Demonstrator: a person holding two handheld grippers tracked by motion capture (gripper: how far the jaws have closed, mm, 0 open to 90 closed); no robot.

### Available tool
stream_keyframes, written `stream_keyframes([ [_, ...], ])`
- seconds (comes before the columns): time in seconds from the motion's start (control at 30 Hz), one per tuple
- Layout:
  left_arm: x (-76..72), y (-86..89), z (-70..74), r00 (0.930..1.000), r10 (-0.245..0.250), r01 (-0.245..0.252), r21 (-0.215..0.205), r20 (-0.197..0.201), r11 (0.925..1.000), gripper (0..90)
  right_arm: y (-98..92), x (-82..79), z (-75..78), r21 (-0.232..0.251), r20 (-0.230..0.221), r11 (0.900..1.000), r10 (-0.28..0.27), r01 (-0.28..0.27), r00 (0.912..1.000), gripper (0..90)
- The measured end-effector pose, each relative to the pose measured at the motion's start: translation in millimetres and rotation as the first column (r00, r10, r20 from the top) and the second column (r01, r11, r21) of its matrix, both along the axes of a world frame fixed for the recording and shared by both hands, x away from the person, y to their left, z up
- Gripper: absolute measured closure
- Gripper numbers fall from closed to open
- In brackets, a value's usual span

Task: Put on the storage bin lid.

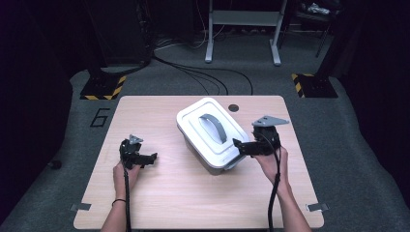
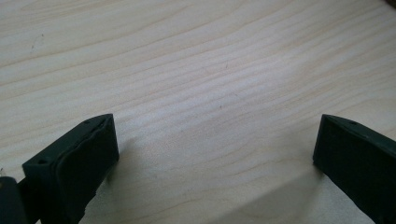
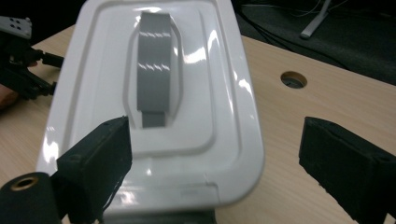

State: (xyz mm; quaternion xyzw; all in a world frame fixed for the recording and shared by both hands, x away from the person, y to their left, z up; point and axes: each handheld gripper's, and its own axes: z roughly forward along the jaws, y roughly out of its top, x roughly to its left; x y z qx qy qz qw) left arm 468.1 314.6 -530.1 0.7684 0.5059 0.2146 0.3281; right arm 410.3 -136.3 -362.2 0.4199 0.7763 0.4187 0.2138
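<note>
White lidded box [image 1: 212, 131] on table [image 1: 159, 193], right gripper [image 1: 238, 144] jaws apart, seemingly just clear

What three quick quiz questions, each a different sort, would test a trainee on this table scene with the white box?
1. True or false: the white plastic lidded box has a grey handle lying flat on its lid.
2. Which gripper is nearer the box: A left gripper, B right gripper?
3. Fill in: between the left gripper's jaws lies bare ____.

Key: 1 true; 2 B; 3 wooden tabletop.
</note>
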Motion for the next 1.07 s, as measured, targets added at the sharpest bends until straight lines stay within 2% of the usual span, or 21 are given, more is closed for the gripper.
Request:
stream_keyframes([
  [0.13,0.0,0.0,0.0,1.0,0.0,0.0,0.0,0.0,1.0,0.0,-20.9,-11.3,-16.5,-0.004,-0.013,1.0,-0.03,0.03,0.9995,5.4],
  [0.23,0.0,-0.1,0.0,1.0,0.001,-0.001,0.0,0.0,1.0,0.0,-37.5,-20.9,-34.4,-0.014,-0.028,0.998,-0.061,0.061,0.9977,3.9],
  [0.37,-0.1,-0.2,-0.1,1.0,0.001,-0.001,-0.002,0.0,1.0,0.0,-57.0,-30.9,-65.1,-0.008,-0.062,0.995,-0.101,0.101,0.993,3.1],
  [0.4,-0.2,-0.4,-0.2,1.0,0.004,-0.004,-0.005,0.0,1.0,0.0,-62.2,-32.7,-74.9,-0.004,-0.066,0.995,-0.096,0.095,0.9932,3.7],
  [0.47,-0.2,-0.4,-0.1,1.0,0.004,-0.004,-0.003,0.0,1.0,0.0,-70.4,-34.4,-93.9,-0.015,-0.098,0.994,-0.112,0.112,0.9888,1.9],
  [0.57,-0.2,-0.2,-0.1,1.0,0.003,-0.003,-0.001,0.001,1.0,0.0,-82.4,-36.5,-127.9,-0.032,-0.168,0.991,-0.134,0.13,0.9766,0.3],
  [0.63,-0.3,-0.4,-0.1,1.0,0.004,-0.004,-0.003,0.0,1.0,0.0,-88.1,-38.0,-144.4,-0.054,-0.189,0.988,-0.153,0.146,0.9699,0.0],
  [0.7,-0.3,-0.4,-0.1,1.0,0.005,-0.005,-0.002,0.001,1.0,0.0,-92.3,-38.7,-156.9,-0.075,-0.194,0.985,-0.166,0.154,0.9669,0.0],
  [0.73,-0.2,-0.2,-0.1,1.0,0.003,-0.003,-0.001,0.001,1.0,0.0,-93.0,-39.5,-161.9,-0.073,-0.2,0.983,-0.18,0.168,0.9631,0.0],
  [0.77,-0.3,-0.4,-0.1,1.0,0.005,-0.005,-0.002,0.001,1.0,0.0,-94.1,-41.3,-164.1,-0.074,-0.172,0.981,-0.187,0.177,0.9672,0.0],
  [0.83,-0.3,-0.4,-0.1,1.0,0.005,-0.005,-0.001,0.001,1.0,0.0,-94.6,-41.8,-164.6,-0.086,-0.16,0.981,-0.187,0.175,0.9694,0.0],
  [0.87,-0.4,-0.4,-0.1,1.0,0.005,-0.005,-0.001,0.001,1.0,0.0,-93.3,-41.6,-165.0,-0.084,-0.16,0.98,-0.192,0.181,0.9683,0.0],
  [0.93,-0.6,-0.3,-0.1,1.0,0.006,-0.006,-0.001,0.002,1.0,0.0,-89.5,-41.9,-167.0,-0.121,-0.137,0.974,-0.205,0.189,0.9691,0.0],
  [0.97,-0.8,-0.1,0.1,1.0,0.004,-0.004,0.001,0.0,1.0,0.0,-88.3,-41.9,-167.1,-0.117,-0.131,0.974,-0.21,0.195,0.9689,0.0],
  [1.07,-1.3,-0.1,0.1,1.0,0.004,-0.004,0.001,-0.001,1.0,0.0,-88.1,-42.3,-167.0,-0.114,-0.136,0.973,-0.213,0.199,0.9674,0.0],
])
